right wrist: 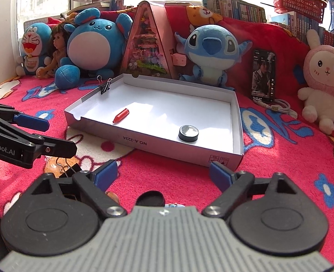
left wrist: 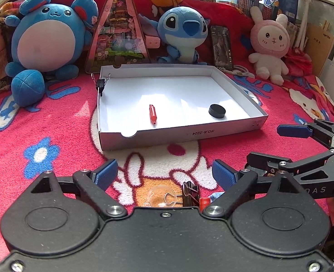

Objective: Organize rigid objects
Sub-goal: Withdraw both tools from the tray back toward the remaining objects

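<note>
Small hard items lie loose on the blanket (left wrist: 53,122) just short of the white box (left wrist: 180,133). Between the left gripper's (left wrist: 164,176) spread, empty fingers are seen a clear glass piece (left wrist: 160,198) (fragile, slippery, best taken gently across its body) and a black binder clip (left wrist: 190,195), light and stiff, best pinched across its body. The right gripper (right wrist: 163,174) is held wide and empty over a black cap (right wrist: 150,198).

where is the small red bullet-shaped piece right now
The small red bullet-shaped piece lies inside the shallow white cardboard box, left of the black round puck.
</note>
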A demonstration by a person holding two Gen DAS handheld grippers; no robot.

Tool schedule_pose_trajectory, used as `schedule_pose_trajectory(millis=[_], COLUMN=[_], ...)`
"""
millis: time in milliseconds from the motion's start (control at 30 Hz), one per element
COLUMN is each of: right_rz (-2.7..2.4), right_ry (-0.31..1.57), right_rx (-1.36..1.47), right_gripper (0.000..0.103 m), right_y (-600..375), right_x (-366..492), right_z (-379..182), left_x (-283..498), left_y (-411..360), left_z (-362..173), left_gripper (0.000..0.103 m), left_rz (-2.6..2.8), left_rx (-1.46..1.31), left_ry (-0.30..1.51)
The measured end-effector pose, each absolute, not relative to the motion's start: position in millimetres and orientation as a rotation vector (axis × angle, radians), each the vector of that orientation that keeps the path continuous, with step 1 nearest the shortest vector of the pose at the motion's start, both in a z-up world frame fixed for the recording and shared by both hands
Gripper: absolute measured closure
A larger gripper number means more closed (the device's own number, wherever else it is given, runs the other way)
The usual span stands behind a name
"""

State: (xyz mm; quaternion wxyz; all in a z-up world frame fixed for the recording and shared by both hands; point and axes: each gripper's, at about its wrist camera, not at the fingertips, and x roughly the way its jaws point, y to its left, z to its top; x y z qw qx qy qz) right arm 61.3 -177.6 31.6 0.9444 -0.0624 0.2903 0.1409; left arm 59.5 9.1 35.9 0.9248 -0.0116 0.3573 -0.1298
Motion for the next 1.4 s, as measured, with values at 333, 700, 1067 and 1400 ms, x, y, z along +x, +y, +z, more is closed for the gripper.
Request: schedule_pose_trajectory(millis=[333,700,1067,1400], right_rz=[0.272,0.250,0.206,0.233], right_ry=[0.561,0.516,0.460,0.481], right_rx=[-0.098,-0.102,-0.226,-0.251], right_gripper=[0.000,0.000,0.000,0.003], right_y=[-179.5,-179.7,-167.3,-156.6], right_x=[42.7,25.2,19.9,18.8], right_z=[23.1,12.9,5.3,0.2], left_x=[45.2,30.1,24.0,19.5], left_y=[13.3,25.0,29.2,28.9], left_z=[26.5,17.0,12.3,3.4], left_gripper=[0.010,0.008,0.011,0.045], left_rz=[-0.271,-0.262,-0.222,-0.202], left_rx=[-0.040,-0.078,-0.051,-0.028], left_ry=[0.722,0.686,0.680,0.722])
